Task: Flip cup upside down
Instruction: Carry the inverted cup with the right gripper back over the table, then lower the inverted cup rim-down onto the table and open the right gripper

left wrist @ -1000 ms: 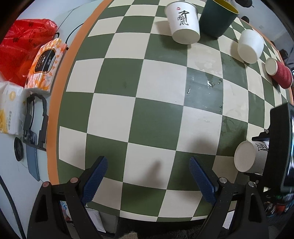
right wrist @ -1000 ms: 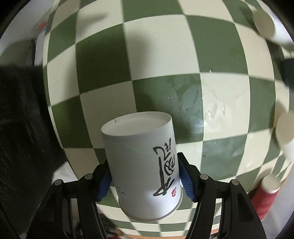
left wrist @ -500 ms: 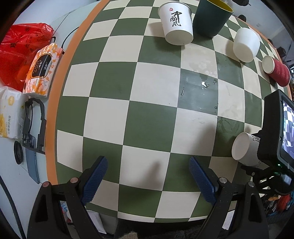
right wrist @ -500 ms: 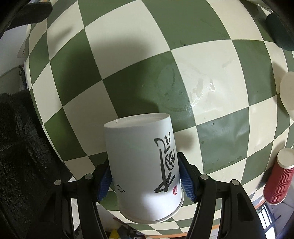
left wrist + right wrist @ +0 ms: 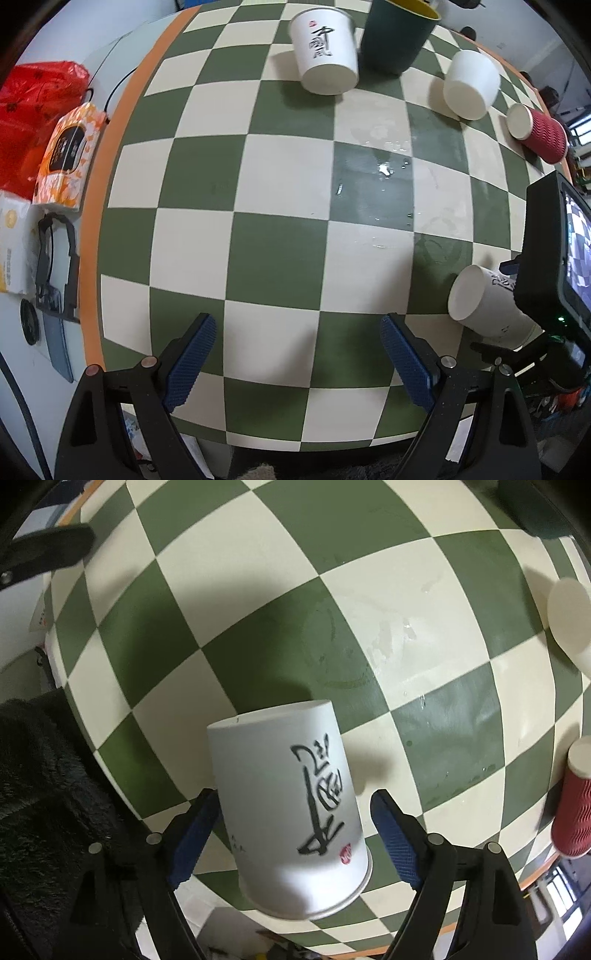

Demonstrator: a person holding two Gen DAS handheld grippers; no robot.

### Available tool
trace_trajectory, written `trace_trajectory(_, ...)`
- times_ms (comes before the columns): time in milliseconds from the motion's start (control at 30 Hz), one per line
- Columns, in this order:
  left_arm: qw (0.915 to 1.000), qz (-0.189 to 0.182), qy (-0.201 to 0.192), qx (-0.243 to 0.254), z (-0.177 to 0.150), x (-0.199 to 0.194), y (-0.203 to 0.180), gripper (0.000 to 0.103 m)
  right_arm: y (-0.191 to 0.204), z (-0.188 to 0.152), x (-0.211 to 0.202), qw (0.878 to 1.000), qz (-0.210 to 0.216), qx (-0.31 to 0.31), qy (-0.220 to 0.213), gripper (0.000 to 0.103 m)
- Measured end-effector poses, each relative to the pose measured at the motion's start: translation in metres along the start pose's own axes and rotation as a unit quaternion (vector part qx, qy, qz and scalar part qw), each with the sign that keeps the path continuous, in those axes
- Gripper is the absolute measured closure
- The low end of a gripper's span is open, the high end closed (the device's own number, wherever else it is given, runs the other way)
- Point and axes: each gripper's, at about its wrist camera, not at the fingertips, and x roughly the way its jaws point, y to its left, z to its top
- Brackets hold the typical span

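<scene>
A white paper cup with black calligraphy (image 5: 288, 808) stands upside down between the fingers of my right gripper (image 5: 291, 834), its base up and its rim toward the checkered table (image 5: 229, 590). The jaws have spread: the left pad still touches the cup, and a gap shows between the cup and the right pad. The same cup (image 5: 484, 302) shows at the right edge of the left wrist view, beside the right gripper's black body. My left gripper (image 5: 299, 362) is open and empty, low over the table's near edge.
At the far side stand a white calligraphy cup (image 5: 327, 55), a dark green cup (image 5: 397, 35), an upside-down white cup (image 5: 469, 86) and a red ribbed cup (image 5: 539, 134). Water drops (image 5: 386, 168) lie mid-table. Tissue packs (image 5: 68, 155) and a red bag (image 5: 33, 110) lie off the left edge.
The right gripper's jaws have opened around the inverted cup, which now rests lower on the table. The left gripper has stayed open and shifted only slightly.
</scene>
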Motion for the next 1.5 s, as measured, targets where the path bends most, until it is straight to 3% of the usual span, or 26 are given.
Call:
trace_trajectory(500, 0.9986, -0.005, -0.011, 0.052, 0.012, -0.004, -0.022, 0.012, -0.03, -0.029, -0.045, 0.99, 0.027, 0.095, -0.104, 0.014)
trace_trajectory(900, 0.998, 0.008, -0.001, 0.062, 0.015, 0.011, -0.02, 0.012, -0.021, -0.011, -0.031, 0.988, 0.044, 0.104, -0.104, 0.015)
trace_trajectory(1200, 0.9979, 0.007, -0.001, 0.064, 0.013, 0.013, -0.018, 0.012, -0.017, -0.002, -0.015, 0.987, 0.055, 0.113, -0.096, 0.033)
trace_trajectory(1500, 0.9979, 0.003, -0.003, 0.065, 0.012, 0.01, -0.017, 0.012, -0.018, -0.01, -0.024, 0.977, 0.064, 0.144, -0.141, 0.035)
